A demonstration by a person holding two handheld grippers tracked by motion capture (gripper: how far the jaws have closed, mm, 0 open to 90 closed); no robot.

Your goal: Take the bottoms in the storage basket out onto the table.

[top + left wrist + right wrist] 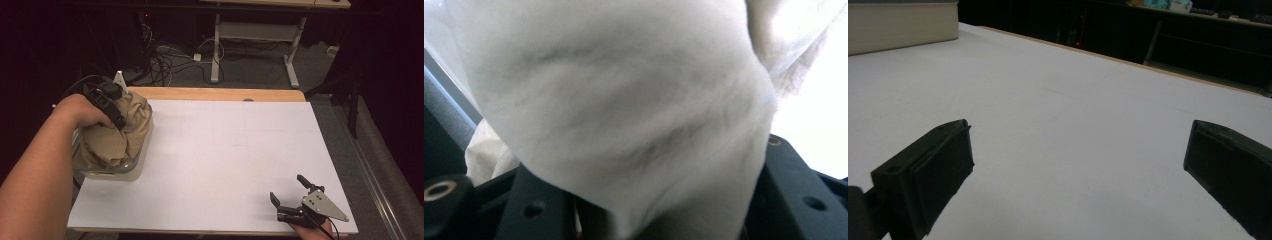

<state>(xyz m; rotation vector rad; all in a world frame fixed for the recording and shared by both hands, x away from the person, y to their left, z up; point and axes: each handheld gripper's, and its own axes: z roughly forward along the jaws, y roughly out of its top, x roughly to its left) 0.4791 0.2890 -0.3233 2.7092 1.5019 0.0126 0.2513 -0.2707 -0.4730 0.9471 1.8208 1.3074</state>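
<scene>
At the table's [225, 145] left edge, my left fingers [116, 114] are clamped on a bunched beige cloth [122, 130] that sits heaped in a clear bin [142, 162]; the left gripper view shows the fabric [624, 110] wadded between them. My right fingers [292, 192] rest near the front right corner, spread apart around nothing. To lift cleanly, I judge I should pull straight up, keep the pinch firm on the thick fold, and watch that trailing cloth doesn't snag the bin's rim or drag it along.

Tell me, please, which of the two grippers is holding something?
The left gripper, clamped on the beige cloth above the bin; the right gripper stands open over the table.
</scene>
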